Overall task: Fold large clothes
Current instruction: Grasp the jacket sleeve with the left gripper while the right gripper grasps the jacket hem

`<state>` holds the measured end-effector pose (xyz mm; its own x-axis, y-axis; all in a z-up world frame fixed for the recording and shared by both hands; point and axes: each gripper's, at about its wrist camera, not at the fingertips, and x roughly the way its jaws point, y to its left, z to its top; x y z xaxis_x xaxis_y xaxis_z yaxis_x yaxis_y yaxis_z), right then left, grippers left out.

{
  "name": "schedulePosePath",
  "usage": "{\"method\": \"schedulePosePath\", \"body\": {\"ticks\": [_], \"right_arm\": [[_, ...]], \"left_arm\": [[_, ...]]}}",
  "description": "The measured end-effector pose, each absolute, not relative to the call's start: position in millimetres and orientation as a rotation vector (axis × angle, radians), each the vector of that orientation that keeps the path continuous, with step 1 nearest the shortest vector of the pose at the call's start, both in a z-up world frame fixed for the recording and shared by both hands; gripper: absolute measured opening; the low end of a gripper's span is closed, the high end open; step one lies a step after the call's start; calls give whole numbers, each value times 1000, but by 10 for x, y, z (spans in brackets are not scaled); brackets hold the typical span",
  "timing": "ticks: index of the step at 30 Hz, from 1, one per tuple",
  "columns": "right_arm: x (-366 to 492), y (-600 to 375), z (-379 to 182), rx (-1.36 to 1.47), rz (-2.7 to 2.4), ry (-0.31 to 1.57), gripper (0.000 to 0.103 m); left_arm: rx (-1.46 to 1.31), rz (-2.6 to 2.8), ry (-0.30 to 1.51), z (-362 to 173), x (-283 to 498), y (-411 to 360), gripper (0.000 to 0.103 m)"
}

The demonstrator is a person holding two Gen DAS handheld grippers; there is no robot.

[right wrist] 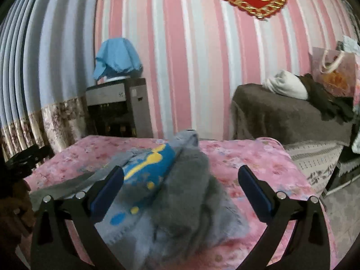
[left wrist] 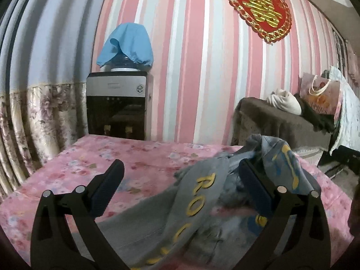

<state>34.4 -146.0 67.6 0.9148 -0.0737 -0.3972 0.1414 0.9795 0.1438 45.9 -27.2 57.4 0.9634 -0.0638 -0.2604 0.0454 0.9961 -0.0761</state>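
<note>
A grey fleece garment (right wrist: 180,193) with yellow lettering and a blue-and-yellow print lies rumpled and bunched in the middle of the pink floral bedspread (left wrist: 94,157), its fuzzy lining turned up. The left gripper (left wrist: 180,168) and the right gripper (right wrist: 180,175) both hover low over it, fingers spread wide, pinching nothing. Beyond the bed's far edge, a pink gift bag (left wrist: 319,94) sits on a brown-covered sofa (left wrist: 276,121); its contents can't be seen.
</note>
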Motion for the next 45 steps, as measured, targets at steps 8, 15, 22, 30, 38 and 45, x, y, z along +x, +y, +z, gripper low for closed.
{"method": "schedulePosePath", "body": {"ticks": [8,15,22,30,38,45], "right_arm": [[786,-1155,532,181,-62,429,101],[1136,-1023,350,164,-36,524,101],[1259,-1123,162,139,-73,606,48],[1015,-1679,152,209,-68,579,7],[765,-2274,659,135,-184,493,6],[1110,-2814,1064,49,-230,473,6]], "left_arm": [[-56,-45,492,125,1169,-618,100],[-59,-36,584,-127,1401,-652,100],[-21,-143,645,-242,1624,-764,94],[-41,-190,722,-336,1823,-661,14],[-108,-155,592,193,1793,-69,4],[-88,-25,433,922,1772,455,4]]}}
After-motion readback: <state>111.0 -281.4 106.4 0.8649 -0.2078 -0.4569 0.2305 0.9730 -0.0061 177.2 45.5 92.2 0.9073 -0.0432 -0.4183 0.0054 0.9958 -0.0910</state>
